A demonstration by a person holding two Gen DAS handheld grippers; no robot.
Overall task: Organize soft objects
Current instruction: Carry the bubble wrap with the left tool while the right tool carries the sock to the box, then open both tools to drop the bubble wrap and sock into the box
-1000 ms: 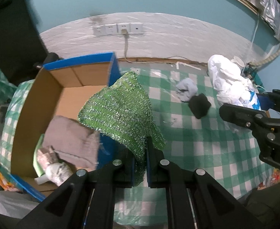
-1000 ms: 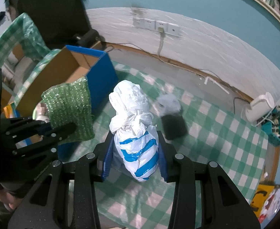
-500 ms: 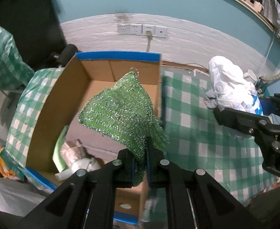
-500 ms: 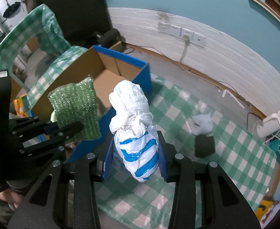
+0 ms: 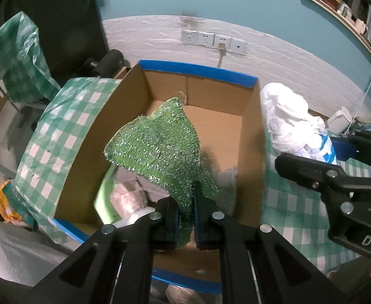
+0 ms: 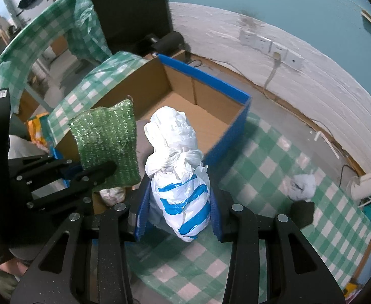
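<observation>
My left gripper (image 5: pixel 186 204) is shut on a glittery green cloth (image 5: pixel 157 149) and holds it above the open cardboard box (image 5: pixel 252 136) with blue rims. The cloth (image 6: pixel 109 141) and the left gripper (image 6: pixel 84 174) also show in the right wrist view. My right gripper (image 6: pixel 179 205) is shut on a knotted white plastic bag with blue stripes (image 6: pixel 182 177), held above the box's near right corner. The bag (image 5: pixel 294 124) appears just right of the box in the left wrist view. Inside the box lie a pinkish bundle (image 5: pixel 127 197) and other soft items, partly hidden by the cloth.
On the green checked tablecloth (image 6: pixel 274 174) lie a pale crumpled cloth (image 6: pixel 301 186) and a black cloth (image 6: pixel 303 212) at the right. A white kettle (image 6: pixel 369 185) stands by the table's far right edge. Wall sockets (image 5: pixel 213 40) sit behind the box.
Both grippers have moved left with their loads. The green cloth now hangs over the middle of the box, and the bag has come to the box's right side.
</observation>
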